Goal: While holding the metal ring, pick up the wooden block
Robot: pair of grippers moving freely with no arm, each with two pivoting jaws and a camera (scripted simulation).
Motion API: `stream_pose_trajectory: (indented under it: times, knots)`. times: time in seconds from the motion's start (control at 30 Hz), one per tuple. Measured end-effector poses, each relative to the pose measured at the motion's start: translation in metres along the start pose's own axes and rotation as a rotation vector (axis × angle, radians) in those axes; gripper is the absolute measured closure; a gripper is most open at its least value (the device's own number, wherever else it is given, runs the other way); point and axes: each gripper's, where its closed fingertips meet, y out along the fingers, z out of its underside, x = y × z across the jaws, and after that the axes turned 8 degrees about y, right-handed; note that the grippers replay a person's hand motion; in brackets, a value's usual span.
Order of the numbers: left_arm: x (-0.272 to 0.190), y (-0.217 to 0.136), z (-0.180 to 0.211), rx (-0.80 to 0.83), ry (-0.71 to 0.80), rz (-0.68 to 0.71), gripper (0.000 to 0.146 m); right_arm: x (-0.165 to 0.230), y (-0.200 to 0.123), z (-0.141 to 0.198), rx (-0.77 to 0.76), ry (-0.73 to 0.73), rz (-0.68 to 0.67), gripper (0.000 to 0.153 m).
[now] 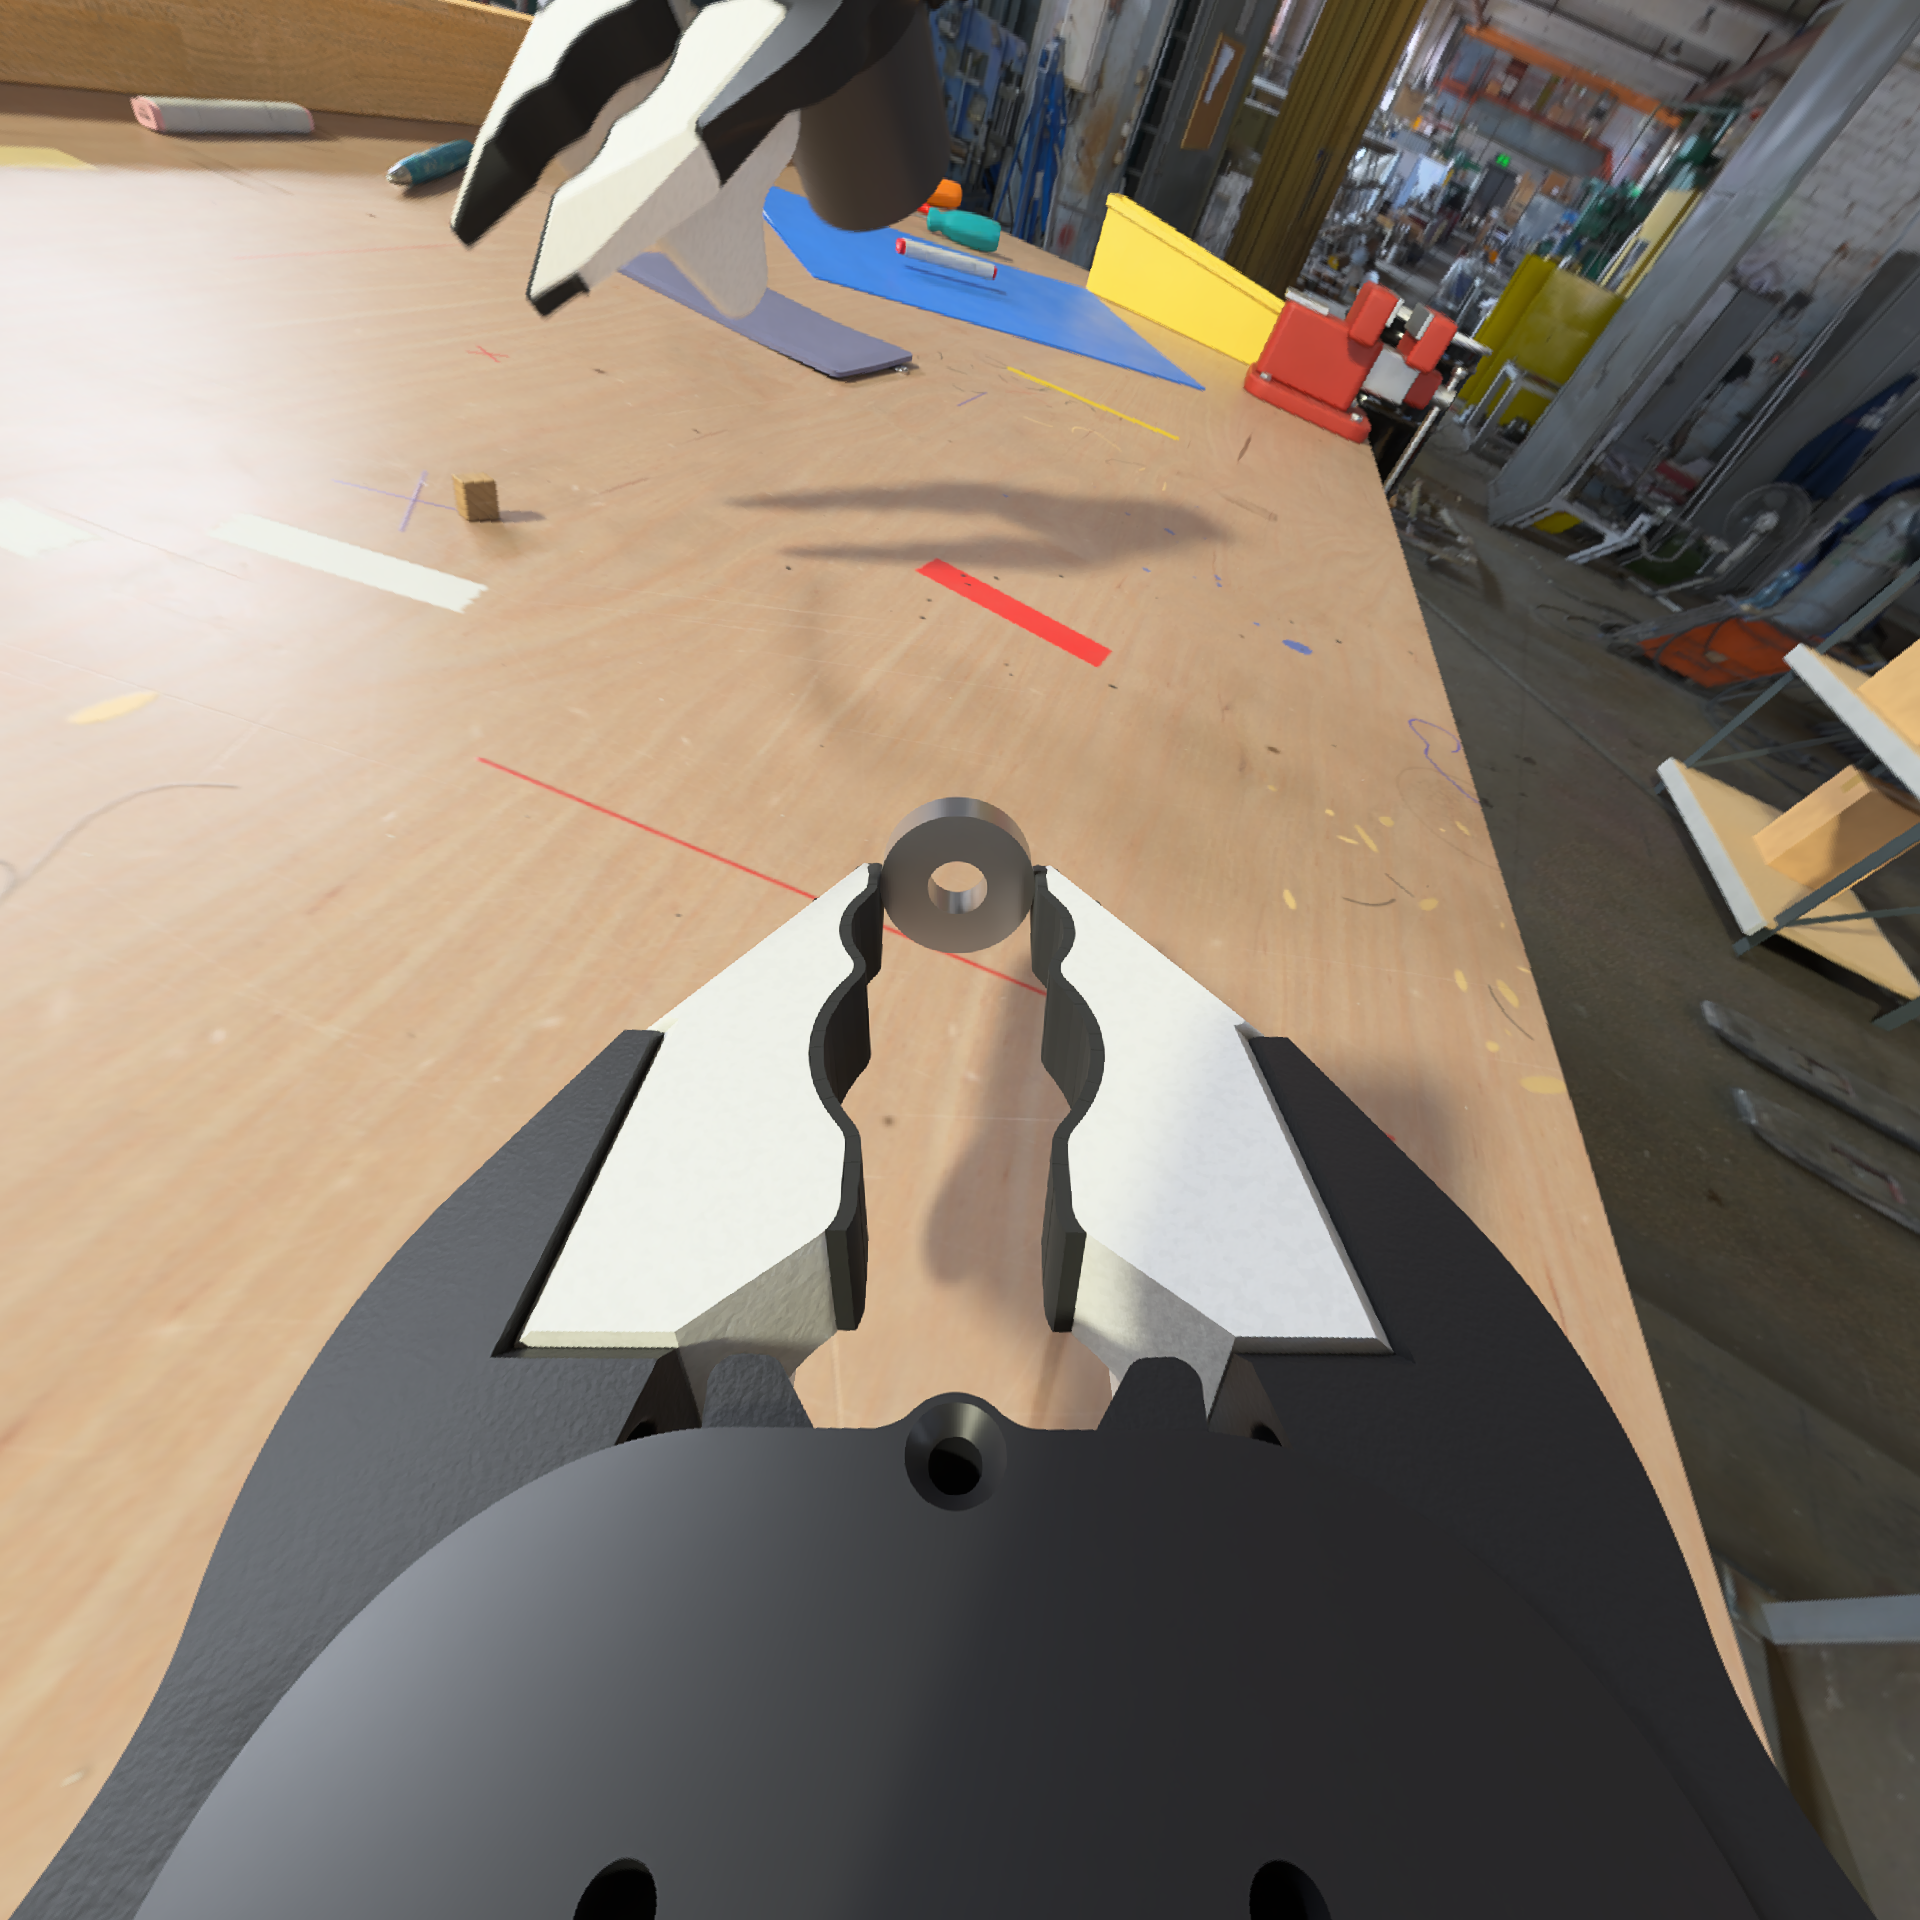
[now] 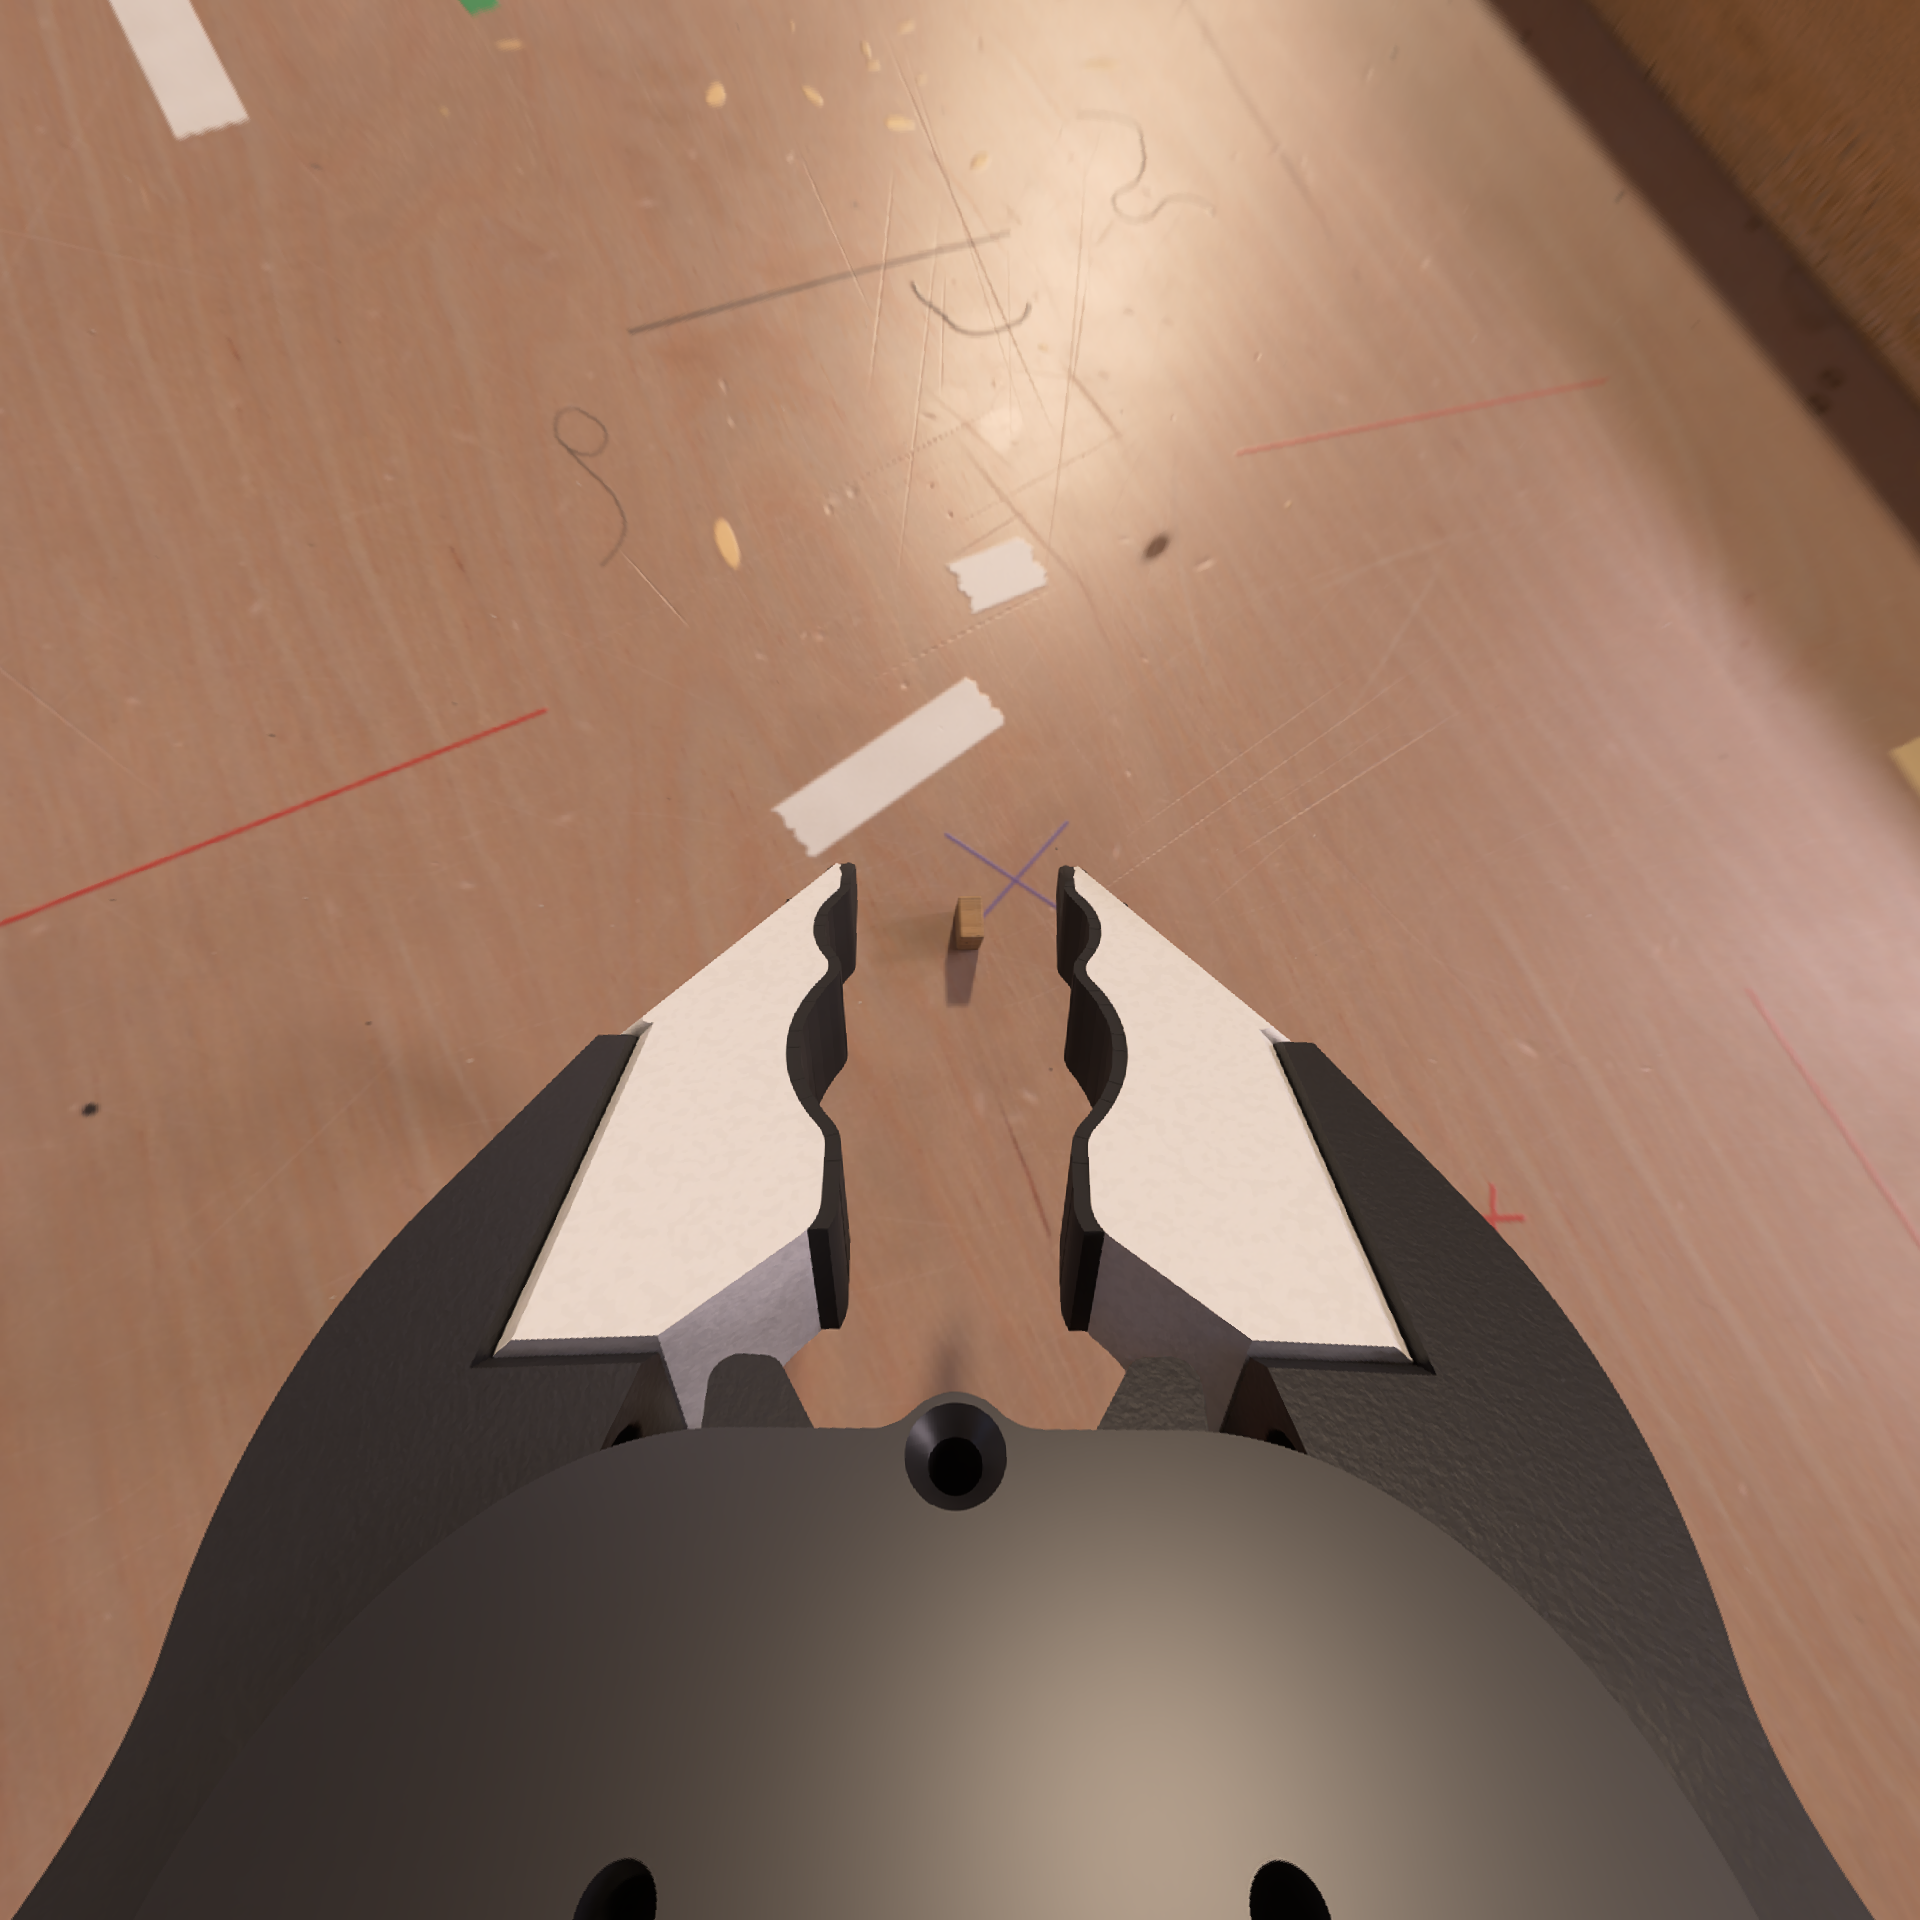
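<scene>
Workshop clutter only turns up in the left wrist view: racks, machinery and scrap timber run off to the right past the edge of the plywood worktop [image 1: 727, 675]. The right wrist view is pretty much nothing but scratched, paint-flecked worktop [image 2: 416, 520].

Nearest in the left view, the left gripper [image 1: 956, 883] has its fingers [image 1: 727, 1122] clamped on the metal ring [image 1: 956, 875], pinched right at the tips and held up off the surface. It's a thick grey washer-like ring, hole facing the camera. Past that there's a red tape strip [image 1: 1013, 611], then the wooden block [image 1: 476, 497], a small tan cube sitting on the worktop just beside a purple pen cross [image 1: 410, 499]. Further back are a blue mat [image 1: 987, 296] with a marker [image 1: 945, 258] on it, a yellow bin [image 1: 1174, 275] and a red vise [image 1: 1340, 358]. The right gripper [image 1: 520, 244] hangs in the air top left, pointing down, well above the block.

The right view has the right gripper [image 2: 956, 894] with fingers [image 2: 717, 1122] spread wide and nothing in them. That block [image 2: 968, 923] shows in the gap between the tips, still far below, with the purple pen cross [image 2: 1013, 873] next to it. White tape strips [image 2: 891, 764] lie beyond.
</scene>
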Motion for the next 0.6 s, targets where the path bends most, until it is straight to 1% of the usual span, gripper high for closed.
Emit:
stream_pose_trajectory:
  times: [0.1, 0.17, 0.23, 0.27, 0.3, 0.4, 0.47, 0.6]
  knots:
    - [0.012, -0.008, -0.009, 0.017, 0.044, -0.024, 0.118, -0.009, 0.024, 0.009, 0.065, 0.037, -0.042, 0.118]
    - [0.023, -0.014, -0.016, 0.027, 0.080, -0.053, 0.118, -0.010, 0.039, 0.017, 0.120, 0.024, -0.074, 0.122]
    - [0.035, -0.018, -0.023, 0.031, 0.104, -0.087, 0.118, -0.004, 0.045, 0.027, 0.176, -0.001, -0.123, 0.124]
    - [0.039, -0.019, -0.026, 0.029, 0.108, -0.099, 0.118, 0.001, 0.046, 0.031, 0.178, -0.012, -0.166, 0.125]
    - [0.041, -0.021, -0.027, 0.024, 0.109, -0.104, 0.118, 0.003, 0.048, 0.034, 0.166, -0.028, -0.182, 0.125]
    - [0.046, -0.022, -0.028, -0.004, 0.093, -0.108, 0.118, -0.003, 0.054, 0.037, 0.165, -0.061, -0.112, 0.128]
    - [0.048, -0.021, -0.027, -0.018, 0.069, -0.098, 0.118, -0.002, 0.058, 0.036, 0.167, -0.038, -0.116, 0.129]
    - [0.051, -0.019, -0.025, -0.038, 0.015, -0.073, 0.118, -0.004, 0.061, 0.041, 0.175, 0.002, -0.081, 0.131]
